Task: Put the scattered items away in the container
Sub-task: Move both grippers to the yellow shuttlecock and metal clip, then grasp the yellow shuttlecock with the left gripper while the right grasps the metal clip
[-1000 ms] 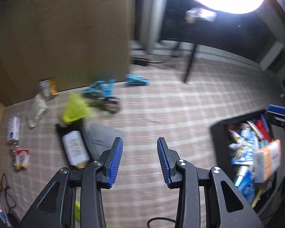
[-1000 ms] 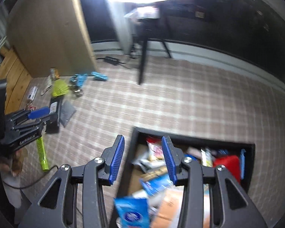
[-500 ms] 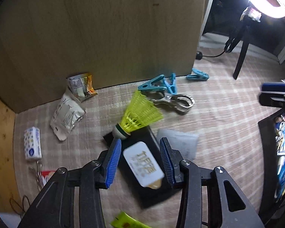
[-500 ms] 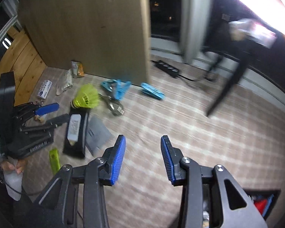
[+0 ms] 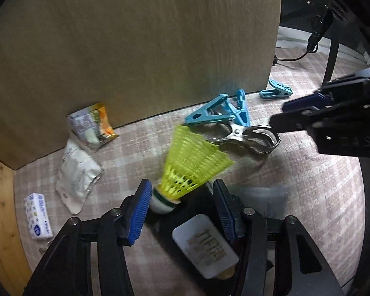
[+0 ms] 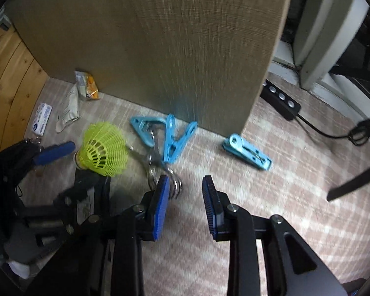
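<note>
Yellow shuttlecock point(image 5: 192, 162) sits between wide-open, empty left gripper point(image 5: 182, 212) pads, on dark box near blue clips. Right gripper point(image 6: 185, 204) open, empty, by metal clamp point(image 6: 160, 172). Next: close on cork. Container not visible.

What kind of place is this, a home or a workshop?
Probably a room at home, with the work done on the floor. A checked carpet lies under scattered household things: a yellow shuttlecock and blue clothes pegs. A power strip lies by the wall.

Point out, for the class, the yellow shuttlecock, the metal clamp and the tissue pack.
yellow shuttlecock point(image 5: 194, 162): left wrist view, on its skirt.
metal clamp point(image 5: 254, 137): left wrist view, on its jaws.
tissue pack point(image 5: 38, 219): left wrist view, on its printed face.
</note>
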Demonstrator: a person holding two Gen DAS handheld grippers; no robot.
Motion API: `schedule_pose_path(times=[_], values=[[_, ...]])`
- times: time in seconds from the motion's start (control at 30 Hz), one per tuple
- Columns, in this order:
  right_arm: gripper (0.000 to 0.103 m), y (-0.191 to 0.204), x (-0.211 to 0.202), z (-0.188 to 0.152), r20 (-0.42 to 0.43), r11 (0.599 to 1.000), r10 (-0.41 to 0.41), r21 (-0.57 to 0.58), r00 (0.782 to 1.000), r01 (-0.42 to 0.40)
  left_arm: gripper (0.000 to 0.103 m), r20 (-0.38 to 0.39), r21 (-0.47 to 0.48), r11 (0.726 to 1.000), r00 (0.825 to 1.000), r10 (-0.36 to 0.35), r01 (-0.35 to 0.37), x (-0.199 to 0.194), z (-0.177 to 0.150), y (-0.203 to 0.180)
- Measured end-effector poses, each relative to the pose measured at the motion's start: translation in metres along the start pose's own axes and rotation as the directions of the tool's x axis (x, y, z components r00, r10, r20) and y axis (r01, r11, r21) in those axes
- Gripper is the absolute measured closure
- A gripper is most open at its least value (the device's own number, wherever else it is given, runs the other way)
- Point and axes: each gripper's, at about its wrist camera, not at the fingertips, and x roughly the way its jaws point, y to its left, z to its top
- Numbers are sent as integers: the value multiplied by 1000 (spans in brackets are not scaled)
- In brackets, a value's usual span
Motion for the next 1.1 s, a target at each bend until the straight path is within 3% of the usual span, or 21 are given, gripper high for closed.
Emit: schedule_pose_path(times=[0.23, 0.3, 0.4, 0.5, 0.73, 1.1], values=[[78, 2, 16, 2, -33, 999, 37, 5, 999, -37, 61, -2, -12, 1000, 1000, -2, 2, 8, 2, -3], [79, 4, 20, 1, -40, 999, 38, -1, 998, -39, 73, 0, -14, 1000, 1000, 1, -1, 8, 2, -4], [93, 5, 27, -4, -53, 999, 40, 7, 998, -39, 75, 7, -25, 1000, 1000, -10, 10, 6, 1, -3], [94, 3, 27, -9, -43, 998, 51, 30, 998, -50, 78, 19, -38, 999, 1000, -12, 13, 3, 1, -5], [96, -2, 15, -27, -38, 998, 55, 39, 998, -54, 78, 43, -30, 999, 999, -23, 25, -14, -4, -21], [97, -36, -41, -56, 12, 995, 40, 92, 999, -41, 78, 108, -18, 998, 992, -65, 68, -65, -13, -47]])
